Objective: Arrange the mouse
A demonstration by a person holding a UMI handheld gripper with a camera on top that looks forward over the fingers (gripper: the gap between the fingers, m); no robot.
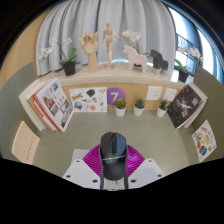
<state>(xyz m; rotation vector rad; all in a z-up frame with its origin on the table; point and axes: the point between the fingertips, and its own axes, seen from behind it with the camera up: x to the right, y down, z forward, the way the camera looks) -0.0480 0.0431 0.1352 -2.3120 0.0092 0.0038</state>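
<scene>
A black computer mouse (112, 157) sits between my gripper's (112, 166) two fingers, its front end pointing away over the pale desk (110, 128). The magenta pads (92, 161) press against both of its sides, so the gripper is shut on the mouse. The mouse's underside is hidden, so I cannot tell whether it rests on the desk or is lifted.
Three small potted plants (139, 106) stand in a row beyond the mouse. Books and magazines (52, 104) lean at the left and others (186, 105) at the right. A shelf behind holds a wooden figure (108, 45), an orchid (66, 56) and other ornaments.
</scene>
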